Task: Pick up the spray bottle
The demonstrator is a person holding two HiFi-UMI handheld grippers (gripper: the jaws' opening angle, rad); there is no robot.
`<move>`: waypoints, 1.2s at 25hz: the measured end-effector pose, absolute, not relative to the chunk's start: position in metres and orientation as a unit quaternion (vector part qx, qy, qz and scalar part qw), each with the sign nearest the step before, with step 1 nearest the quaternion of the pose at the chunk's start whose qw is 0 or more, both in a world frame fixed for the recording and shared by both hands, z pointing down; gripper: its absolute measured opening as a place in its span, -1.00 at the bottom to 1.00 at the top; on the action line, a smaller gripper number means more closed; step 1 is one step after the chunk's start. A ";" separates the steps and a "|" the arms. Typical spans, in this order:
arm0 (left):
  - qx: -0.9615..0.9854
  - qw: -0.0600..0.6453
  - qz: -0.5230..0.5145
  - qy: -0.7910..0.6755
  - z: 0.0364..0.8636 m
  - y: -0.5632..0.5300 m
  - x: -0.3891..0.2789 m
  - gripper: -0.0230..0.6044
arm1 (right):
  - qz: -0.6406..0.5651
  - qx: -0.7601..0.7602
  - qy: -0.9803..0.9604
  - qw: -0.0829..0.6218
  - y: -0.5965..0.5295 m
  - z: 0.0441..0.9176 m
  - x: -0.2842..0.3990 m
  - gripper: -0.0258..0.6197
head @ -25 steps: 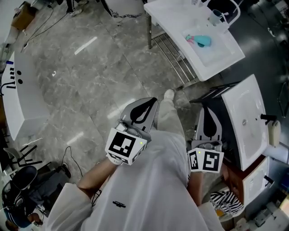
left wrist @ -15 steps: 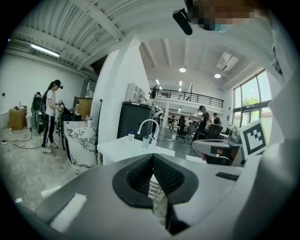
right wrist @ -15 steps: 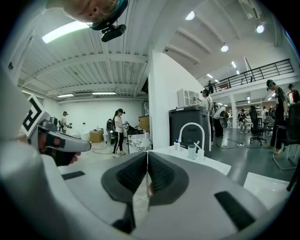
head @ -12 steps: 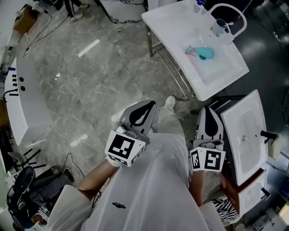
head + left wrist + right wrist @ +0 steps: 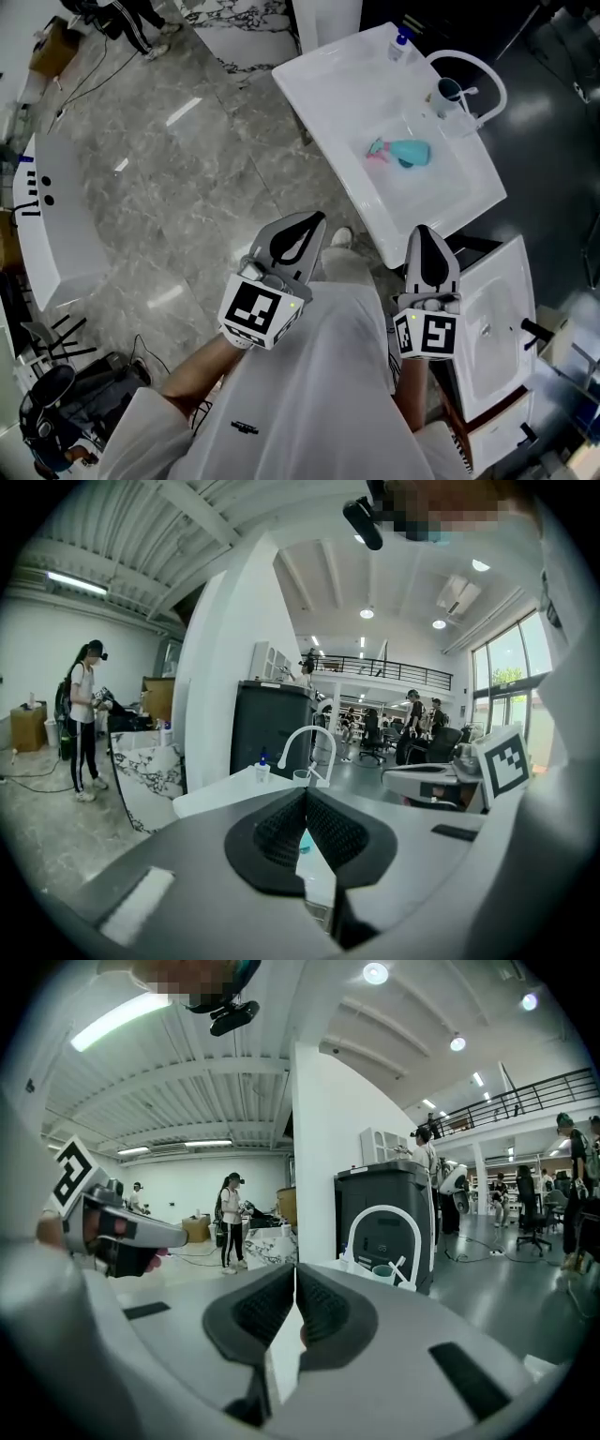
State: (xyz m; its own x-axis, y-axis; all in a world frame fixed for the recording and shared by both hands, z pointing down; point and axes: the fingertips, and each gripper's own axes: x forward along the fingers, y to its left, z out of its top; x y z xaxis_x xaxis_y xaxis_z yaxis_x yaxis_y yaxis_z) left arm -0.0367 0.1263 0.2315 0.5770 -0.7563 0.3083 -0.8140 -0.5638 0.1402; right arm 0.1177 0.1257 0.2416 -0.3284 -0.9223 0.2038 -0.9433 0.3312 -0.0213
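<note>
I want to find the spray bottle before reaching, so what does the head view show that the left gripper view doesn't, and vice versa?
Only the head view: the teal spray bottle lying whole in the sink basin, plus a second sink at lower right. Only the left gripper view: a standing person and ceiling lights; of the bottle it gives at most a teal sliver past the shut left hand-held gripper. Both: the arched faucet, the cup and the small blue-capped bottle at the sink's edge.

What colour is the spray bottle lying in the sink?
Teal spray bottle, pinkish near its nozzle; the head view shows it best.
</note>
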 end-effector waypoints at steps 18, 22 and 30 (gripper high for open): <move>0.876 0.160 0.133 -0.436 0.258 0.027 0.012 -0.91 | 0.109 0.544 -0.822 0.131 0.010 0.266 0.159 -0.90; 0.876 0.169 0.133 -0.432 0.265 0.019 0.014 -0.91 | 0.106 0.539 -0.823 0.142 0.001 0.271 0.159 -0.90; 0.866 0.176 0.149 -0.444 0.296 -0.007 0.016 -0.91 | 0.113 0.517 -0.834 0.157 -0.029 0.292 0.148 -0.90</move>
